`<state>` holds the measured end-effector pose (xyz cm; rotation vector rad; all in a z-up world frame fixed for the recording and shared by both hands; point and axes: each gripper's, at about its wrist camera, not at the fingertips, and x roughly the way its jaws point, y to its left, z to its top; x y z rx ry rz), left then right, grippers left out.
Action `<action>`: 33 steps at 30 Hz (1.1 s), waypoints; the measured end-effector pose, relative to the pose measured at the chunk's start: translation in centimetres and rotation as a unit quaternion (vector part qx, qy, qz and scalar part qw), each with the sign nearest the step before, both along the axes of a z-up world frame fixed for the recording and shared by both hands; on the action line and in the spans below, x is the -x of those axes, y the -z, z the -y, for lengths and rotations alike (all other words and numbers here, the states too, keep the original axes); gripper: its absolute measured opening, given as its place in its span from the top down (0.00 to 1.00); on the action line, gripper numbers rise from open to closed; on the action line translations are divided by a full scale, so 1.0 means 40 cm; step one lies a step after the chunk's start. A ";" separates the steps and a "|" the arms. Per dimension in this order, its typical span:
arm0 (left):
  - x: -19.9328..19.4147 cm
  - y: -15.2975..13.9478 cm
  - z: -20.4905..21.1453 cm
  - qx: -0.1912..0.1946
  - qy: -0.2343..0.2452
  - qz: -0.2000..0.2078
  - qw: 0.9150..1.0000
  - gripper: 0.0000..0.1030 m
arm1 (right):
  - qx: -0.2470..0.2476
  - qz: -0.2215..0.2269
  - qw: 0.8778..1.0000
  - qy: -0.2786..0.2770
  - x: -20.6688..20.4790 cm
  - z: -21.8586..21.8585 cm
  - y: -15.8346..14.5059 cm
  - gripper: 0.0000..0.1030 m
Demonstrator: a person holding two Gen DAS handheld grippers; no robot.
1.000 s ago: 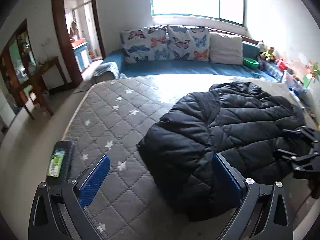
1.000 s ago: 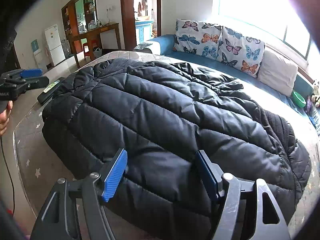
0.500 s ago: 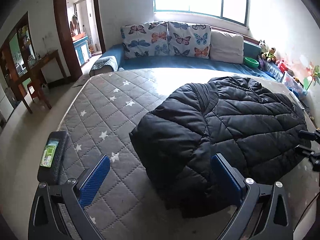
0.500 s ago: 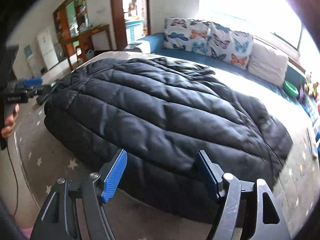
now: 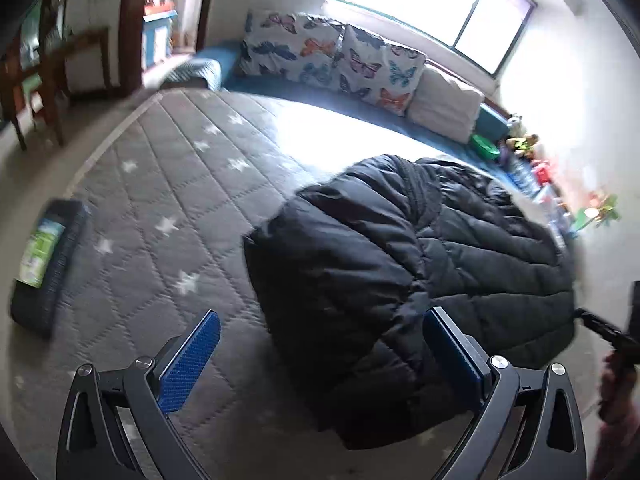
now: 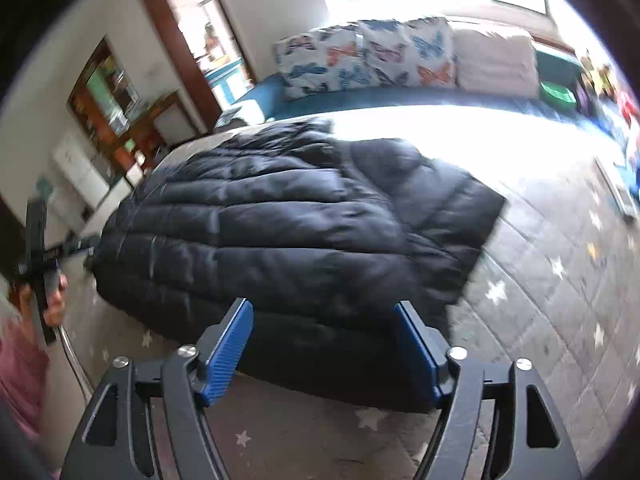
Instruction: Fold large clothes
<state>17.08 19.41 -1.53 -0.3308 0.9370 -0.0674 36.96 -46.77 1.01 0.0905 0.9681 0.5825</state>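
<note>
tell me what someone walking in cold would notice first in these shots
A big black puffer jacket sprawls across the grey star-quilted mattress, filling the middle of both views. Behind it, butterfly-print pillows line a blue sofa under a glaring window. In the foreground, the left gripper and right gripper are both open, blue-padded fingers spread near the jacket's closest edge and holding nothing.

The jacket (image 5: pixel 420 280) lies on the mattress (image 5: pixel 168 200), the pillows (image 5: pixel 332 60) behind it at twelve o'clock, the phone (image 5: pixel 44 264) at nine.
</note>
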 end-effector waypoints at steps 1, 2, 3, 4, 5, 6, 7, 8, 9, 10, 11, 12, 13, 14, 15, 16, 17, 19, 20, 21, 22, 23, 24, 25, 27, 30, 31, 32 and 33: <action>-0.003 0.007 -0.001 0.010 0.006 -0.002 1.000 0.00 | -0.008 -0.010 1.000 0.007 -0.012 0.019 0.009 0.19; -0.006 0.013 0.002 0.016 0.012 -0.003 1.000 0.00 | -0.017 -0.022 0.999 0.016 -0.024 0.039 0.020 0.19; -0.010 0.022 0.006 0.023 0.017 -0.004 1.000 0.00 | -0.023 -0.036 0.999 0.026 -0.037 0.054 0.033 0.19; -0.017 0.034 0.009 0.031 0.022 -0.008 0.999 0.00 | -0.032 -0.050 0.998 0.033 -0.050 0.066 0.048 0.19; -0.024 0.045 0.012 0.039 0.026 -0.012 0.999 0.00 | -0.039 -0.059 0.997 0.035 -0.054 0.073 0.058 0.18; -0.027 0.054 0.017 0.048 0.030 -0.015 0.998 0.00 | -0.051 -0.072 0.995 0.038 -0.064 0.080 0.072 0.16; -0.033 0.063 0.020 0.060 0.035 -0.018 0.997 0.00 | -0.065 -0.083 0.994 0.039 -0.074 0.084 0.084 0.15; -0.036 0.069 0.021 0.067 0.034 -0.020 0.997 0.00 | -0.074 -0.090 0.992 0.039 -0.084 0.089 0.088 0.15; -0.041 0.075 0.017 0.076 0.029 -0.020 0.996 0.00 | -0.088 -0.101 0.990 0.040 -0.096 0.092 0.098 0.14; -0.045 0.080 0.013 0.087 0.025 -0.021 0.996 0.00 | -0.100 -0.111 0.988 0.043 -0.106 0.097 0.106 0.14; -0.048 0.084 0.008 0.095 0.024 -0.022 0.995 0.00 | -0.113 -0.120 0.985 0.045 -0.117 0.102 0.116 0.14; -0.054 0.089 0.003 0.105 0.023 -0.023 0.994 0.00 | -0.114 -0.128 0.984 0.050 -0.129 0.105 0.125 0.14; -0.059 0.095 -0.002 0.115 0.022 -0.024 0.993 0.00 | -0.112 -0.130 0.984 0.052 -0.140 0.106 0.134 0.13; -0.064 0.101 -0.005 0.122 0.022 -0.025 0.992 0.00 | -0.114 -0.131 0.984 0.049 -0.141 0.109 0.140 0.10; -0.068 0.106 -0.007 0.127 0.022 -0.027 0.991 0.00 | -0.121 -0.133 0.983 0.043 -0.151 0.108 0.148 0.08; -0.072 0.110 -0.010 0.131 0.023 -0.028 0.991 0.00 | -0.126 -0.136 0.982 0.038 -0.157 0.106 0.156 0.07; -0.079 0.119 -0.013 0.133 0.025 -0.028 0.990 0.00 | -0.131 -0.139 0.981 0.034 -0.162 0.107 0.163 0.05; -0.087 0.132 -0.022 0.141 0.029 -0.027 0.989 0.00 | -0.142 -0.147 0.978 0.029 -0.170 0.105 0.175 0.02; -0.092 0.137 -0.025 0.146 0.030 -0.028 0.988 0.00 | -0.149 -0.153 0.977 0.024 -0.173 0.106 0.181 0.01; -0.093 0.141 -0.031 0.153 0.030 -0.029 0.987 0.00 | -0.156 -0.165 0.974 0.019 -0.179 0.101 0.191 0.00; -0.094 0.145 -0.040 0.156 0.027 -0.027 0.987 0.00 | -0.158 -0.172 0.972 0.017 -0.183 0.099 0.196 0.00; -0.094 0.146 -0.046 0.157 0.025 -0.025 0.987 0.00 | -0.162 -0.170 0.972 0.014 -0.184 0.101 0.194 0.00; -0.094 0.149 -0.055 0.162 0.025 -0.023 0.986 0.00 | -0.157 -0.167 0.973 0.006 -0.186 0.094 0.191 0.00; -0.097 0.154 -0.060 0.170 0.026 -0.023 0.985 0.00 | -0.152 -0.164 0.975 -0.001 -0.189 0.089 0.189 0.00; -0.104 0.172 -0.068 0.189 0.028 -0.032 0.981 0.00 | -0.139 -0.160 0.977 -0.019 -0.193 0.068 0.182 0.00; -0.120 0.199 -0.075 0.215 0.036 -0.038 0.975 0.00 | -0.118 -0.162 0.979 -0.041 -0.200 0.041 0.183 0.00; -0.129 0.210 -0.077 0.228 0.038 -0.040 0.972 0.00 | -0.110 -0.167 0.979 -0.044 -0.205 0.032 0.181 0.00; -0.136 0.218 -0.077 0.236 0.040 -0.042 0.970 0.00 | -0.107 -0.171 0.978 -0.045 -0.203 0.037 0.177 0.00; -0.147 0.227 -0.075 0.244 0.045 -0.046 0.968 0.00 | -0.105 -0.178 0.977 -0.047 -0.208 0.039 0.176 0.00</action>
